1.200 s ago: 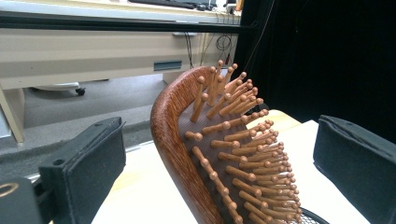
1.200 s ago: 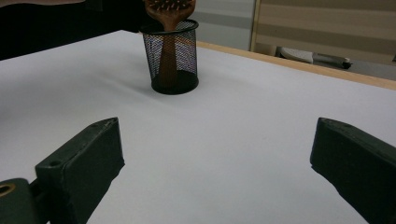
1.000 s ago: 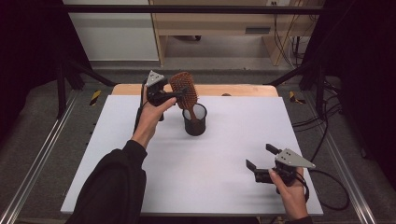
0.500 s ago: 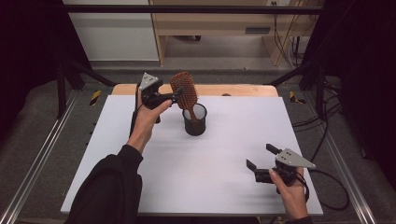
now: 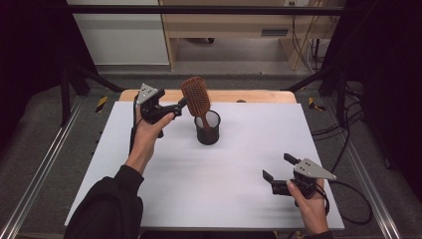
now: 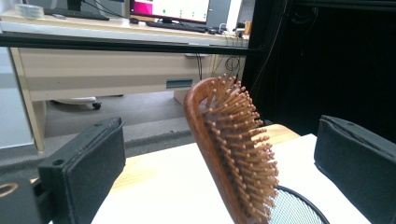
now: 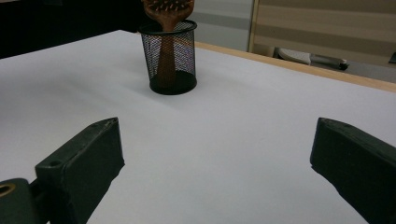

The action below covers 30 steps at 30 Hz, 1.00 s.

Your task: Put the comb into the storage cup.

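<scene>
While the hairbrush (image 5: 196,95) stands in the mesh cup (image 5: 207,128), both grippers gape.
The left gripper (image 5: 180,105) flanks the brush untouched; the right gripper (image 5: 277,167) rests well apart.

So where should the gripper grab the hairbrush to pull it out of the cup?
Probably the hairbrush head, pinched by its thin edges from the left side, where the left gripper already waits open. The handle sits down inside the mesh cup, so only the flat paddle head sticks up, leaning slightly.

Brown hairbrush (image 5: 196,96), black mesh cup (image 5: 207,128)
</scene>
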Each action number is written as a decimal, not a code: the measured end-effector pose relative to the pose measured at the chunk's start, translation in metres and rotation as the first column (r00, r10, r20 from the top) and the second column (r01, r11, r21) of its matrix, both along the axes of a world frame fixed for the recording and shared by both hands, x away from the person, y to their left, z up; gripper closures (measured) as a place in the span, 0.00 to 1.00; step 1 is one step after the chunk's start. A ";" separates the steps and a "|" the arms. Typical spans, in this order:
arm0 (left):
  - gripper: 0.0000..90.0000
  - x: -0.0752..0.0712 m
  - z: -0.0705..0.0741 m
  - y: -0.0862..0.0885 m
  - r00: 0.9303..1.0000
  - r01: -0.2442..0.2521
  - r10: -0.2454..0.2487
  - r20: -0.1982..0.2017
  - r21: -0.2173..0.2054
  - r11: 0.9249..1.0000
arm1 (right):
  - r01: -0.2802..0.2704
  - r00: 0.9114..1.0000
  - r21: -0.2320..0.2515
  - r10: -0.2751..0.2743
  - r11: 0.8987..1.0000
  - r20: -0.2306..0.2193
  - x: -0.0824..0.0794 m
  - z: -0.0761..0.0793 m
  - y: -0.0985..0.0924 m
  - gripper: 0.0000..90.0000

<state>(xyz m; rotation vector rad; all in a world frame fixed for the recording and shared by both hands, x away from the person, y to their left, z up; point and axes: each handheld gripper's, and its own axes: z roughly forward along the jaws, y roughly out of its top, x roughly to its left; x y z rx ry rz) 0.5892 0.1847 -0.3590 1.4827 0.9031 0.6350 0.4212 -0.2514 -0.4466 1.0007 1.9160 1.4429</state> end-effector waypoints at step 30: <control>0.02 -0.066 -0.019 0.031 0.999 -0.028 0.027 0.045 0.023 0.999 | -0.001 1.000 -0.003 0.001 1.000 0.001 0.000 0.000 0.000 0.03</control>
